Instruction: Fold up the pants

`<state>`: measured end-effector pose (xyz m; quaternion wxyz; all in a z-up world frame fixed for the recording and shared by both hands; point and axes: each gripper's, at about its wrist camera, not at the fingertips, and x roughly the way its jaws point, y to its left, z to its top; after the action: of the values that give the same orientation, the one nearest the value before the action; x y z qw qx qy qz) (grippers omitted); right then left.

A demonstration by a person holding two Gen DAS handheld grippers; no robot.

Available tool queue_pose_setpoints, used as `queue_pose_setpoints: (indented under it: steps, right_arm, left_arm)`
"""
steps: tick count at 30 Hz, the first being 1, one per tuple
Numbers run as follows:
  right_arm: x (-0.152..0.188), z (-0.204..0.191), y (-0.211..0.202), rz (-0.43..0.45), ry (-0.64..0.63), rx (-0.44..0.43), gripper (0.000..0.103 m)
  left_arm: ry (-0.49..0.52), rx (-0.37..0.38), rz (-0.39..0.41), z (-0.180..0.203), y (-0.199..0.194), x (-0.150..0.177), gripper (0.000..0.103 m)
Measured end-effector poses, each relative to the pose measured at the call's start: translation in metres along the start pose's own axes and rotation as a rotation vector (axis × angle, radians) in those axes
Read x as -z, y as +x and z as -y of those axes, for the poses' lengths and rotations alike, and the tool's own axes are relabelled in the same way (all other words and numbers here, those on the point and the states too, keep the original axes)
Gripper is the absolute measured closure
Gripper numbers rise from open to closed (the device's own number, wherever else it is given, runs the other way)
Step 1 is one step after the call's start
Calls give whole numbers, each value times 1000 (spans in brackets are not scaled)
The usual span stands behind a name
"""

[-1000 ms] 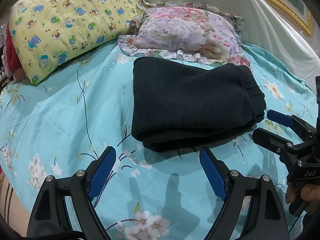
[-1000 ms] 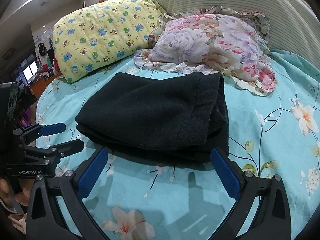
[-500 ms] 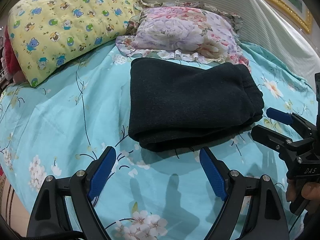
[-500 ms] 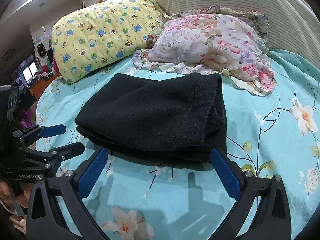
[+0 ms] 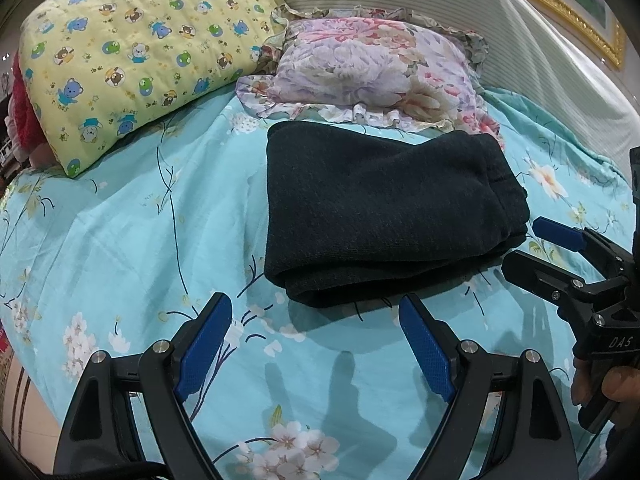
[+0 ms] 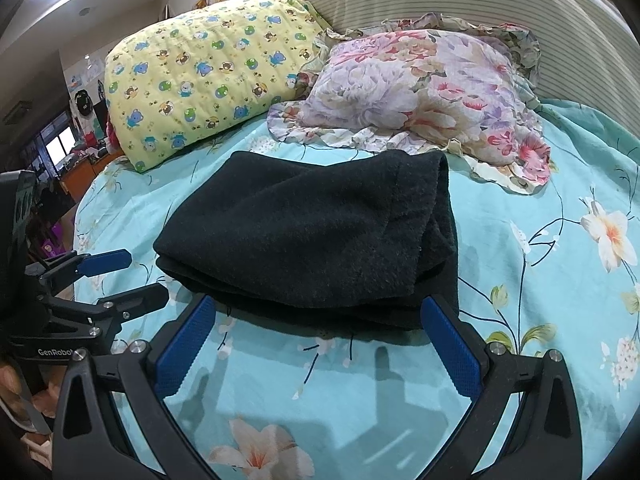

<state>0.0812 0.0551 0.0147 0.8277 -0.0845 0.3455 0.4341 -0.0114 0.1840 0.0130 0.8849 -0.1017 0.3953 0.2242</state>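
At the far left, a yellow pillow (image 5: 136,52) with small bears is leaning at the head of the bed, and beside it a flowered pillow (image 5: 372,68) is lying flat, with its frill just touching the far edge of the pants. Both are sitting out of the working area, so the middle of the turquoise bedsheet (image 5: 120,240) is staying free for folding.

The left tongs (image 5: 316,340) are hovering low over the sheet, just in front of the near edge of the pants. Their blue pads (image 5: 206,344) are standing wide apart and nothing is between them.

In the middle, the black pants (image 5: 380,216) are lying on the bed as a thick, compact bundle of several layers, with the rounded fold facing the near left corner and the loose edges stacked at the right side. I am judging that the folding is nearly or fully complete, because the shape is already small and tidy.

To the right, the right tongs (image 6: 320,340) are also spread and empty, hanging just before the near edge of the bundle. In the left view, they are reaching in from the side, close to the right corner of the pants, and a hand (image 5: 600,388) is holding their handle. Probably both tools are waiting open, either to press the bundle flat or to pull away.
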Motion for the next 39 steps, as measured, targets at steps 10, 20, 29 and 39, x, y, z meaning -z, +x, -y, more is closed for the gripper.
queue_pose_setpoints:
  steps: [10,20,29,39]
  right_arm:
    - [-2,0,-1,3,0,-3,1]
    - [-2,-1,-1,4,0,-5,1]
    - [-5,-2,-2,3,-1,-6,1]
    - [-4,0,-5,13,12,-6,1]
  left_arm:
    - [3,6,3,1,-1,-2,17]
    - [-9,3,-3,-1,0,-4,17]
    - [-33,-13,51,-6,-8,-11,17]
    - [-12,-12,37,4,-5,-16,16]
